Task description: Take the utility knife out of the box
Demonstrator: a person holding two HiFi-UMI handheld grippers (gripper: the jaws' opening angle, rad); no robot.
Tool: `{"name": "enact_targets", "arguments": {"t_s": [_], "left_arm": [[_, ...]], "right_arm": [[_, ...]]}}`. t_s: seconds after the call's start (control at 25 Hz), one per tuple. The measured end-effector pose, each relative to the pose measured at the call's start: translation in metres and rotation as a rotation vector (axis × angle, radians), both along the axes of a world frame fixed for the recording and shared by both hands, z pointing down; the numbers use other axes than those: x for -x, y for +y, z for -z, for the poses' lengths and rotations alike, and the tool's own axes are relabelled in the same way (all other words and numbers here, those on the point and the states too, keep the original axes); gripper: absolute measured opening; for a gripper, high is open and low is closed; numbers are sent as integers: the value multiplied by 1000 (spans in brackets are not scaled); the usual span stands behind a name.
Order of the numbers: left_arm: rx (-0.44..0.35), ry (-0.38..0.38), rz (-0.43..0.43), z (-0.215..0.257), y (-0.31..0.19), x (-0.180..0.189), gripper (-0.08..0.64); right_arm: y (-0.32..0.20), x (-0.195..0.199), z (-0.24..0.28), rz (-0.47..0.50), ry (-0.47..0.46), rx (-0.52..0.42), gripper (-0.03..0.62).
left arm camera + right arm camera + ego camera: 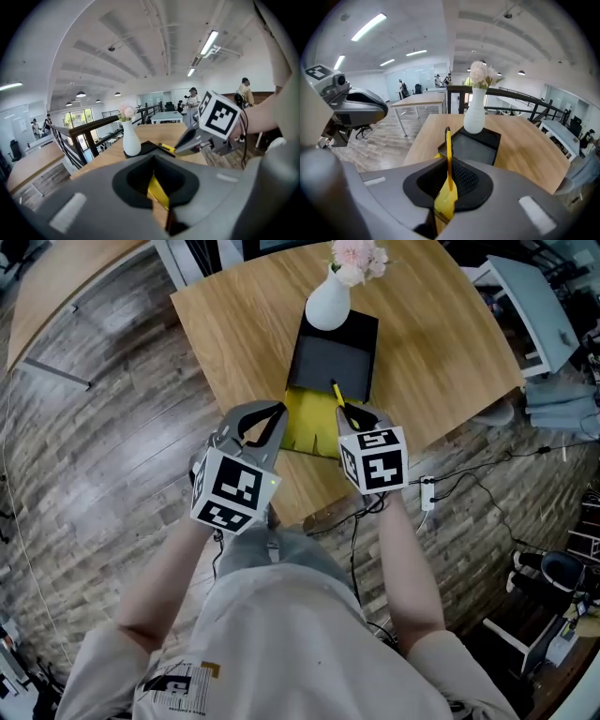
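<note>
A black box [333, 362] lies on the wooden table [234, 324], with a yellow flap [307, 423] folded out towards me. My right gripper [349, 413] is shut on the yellow utility knife [337, 397] and holds it above the box's near edge. In the right gripper view the knife [448, 154] sticks out past the jaws towards the box [476, 147]. My left gripper [279, 413] sits at the flap's left edge. In the left gripper view its jaws stand close together with a yellow strip [157, 190] between them.
A white vase [328, 306] with pink flowers stands at the box's far end. Both grippers are over the table's front edge. Cables [450, 488] trail on the wooden floor to the right. A white desk [530, 296] stands at the upper right.
</note>
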State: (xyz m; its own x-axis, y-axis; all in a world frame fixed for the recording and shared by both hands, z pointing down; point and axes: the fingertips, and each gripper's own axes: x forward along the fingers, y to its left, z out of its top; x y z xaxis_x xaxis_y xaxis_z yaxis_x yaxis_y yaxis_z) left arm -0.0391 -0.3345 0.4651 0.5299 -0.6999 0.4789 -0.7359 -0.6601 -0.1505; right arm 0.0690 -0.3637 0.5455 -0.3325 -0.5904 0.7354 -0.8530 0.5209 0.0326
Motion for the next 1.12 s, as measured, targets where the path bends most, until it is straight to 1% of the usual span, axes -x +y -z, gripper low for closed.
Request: {"name": "enact_targets", "arguments": {"t_s": [0.2,0.32,0.48,0.68,0.8,0.88,1.0,1.12], "left_arm": [[-80,30,-4,50,4,-7,2],[-131,39,-23,81,8,-12,2],[-240,44,-70,132,22,-21,2],[-360,101,-93,189,42,-25,2],[-393,115,-93,208,55,-22,2],[-404,121,-90,217,63,-19,2],[-415,109,-84,223,72,-14,2],[-429,95,-89,230,79,-12,2]], "right_arm": [[9,-5,79,-11,-69,-165,31],[17,-5,129,-4,-109,-260,31],[36,0,195,30,-189,-365,31],[56,-8,254,-3,-248,-530,31],[74,-12,281,-22,-311,-591,31],[86,-15,297,-34,-313,-640,31],[101,-19,311,-43,-249,-722,31],[111,-23,314,-50,-214,-769,31]]}}
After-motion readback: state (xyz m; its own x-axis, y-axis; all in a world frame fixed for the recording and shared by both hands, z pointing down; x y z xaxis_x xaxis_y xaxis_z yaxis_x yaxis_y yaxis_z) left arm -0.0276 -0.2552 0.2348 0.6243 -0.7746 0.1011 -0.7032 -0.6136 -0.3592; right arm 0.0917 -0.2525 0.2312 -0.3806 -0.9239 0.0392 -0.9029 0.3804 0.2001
